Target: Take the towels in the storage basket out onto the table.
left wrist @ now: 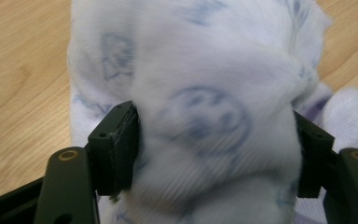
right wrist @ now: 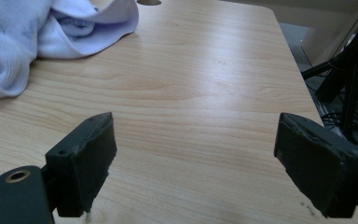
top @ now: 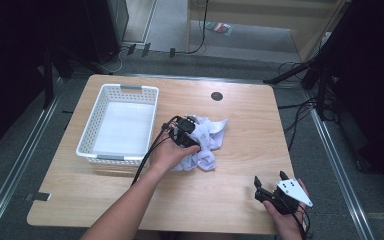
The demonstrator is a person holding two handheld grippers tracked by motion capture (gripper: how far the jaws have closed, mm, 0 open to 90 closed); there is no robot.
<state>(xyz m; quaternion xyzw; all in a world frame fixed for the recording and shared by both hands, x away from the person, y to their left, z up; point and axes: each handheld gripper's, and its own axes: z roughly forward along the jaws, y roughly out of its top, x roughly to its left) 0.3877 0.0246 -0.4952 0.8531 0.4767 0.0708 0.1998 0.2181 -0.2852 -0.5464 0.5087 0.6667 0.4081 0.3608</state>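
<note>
A white cloth with a faint blue print [top: 207, 145] lies crumpled on the wooden table [top: 240, 165], just right of the middle. My left gripper [top: 195, 131] is pushed down into it from the left. In the left gripper view a thick fold of the cloth [left wrist: 205, 70] fills the gap between the half-spread jaws of that gripper [left wrist: 216, 140] and brushes both pads without being squeezed. My right gripper [top: 270, 177] rests near the table's front right edge. Its jaws [right wrist: 196, 154] stand wide open over bare wood, with the cloth [right wrist: 9, 51] well off at the upper left.
A white plastic basket [top: 91, 125] stands at the table's left, close to the cloth, with nothing in it. A round dark cable port [top: 217, 96] sits near the far edge. Cables and stand legs [top: 305, 75] lie on the floor beyond the table's right side.
</note>
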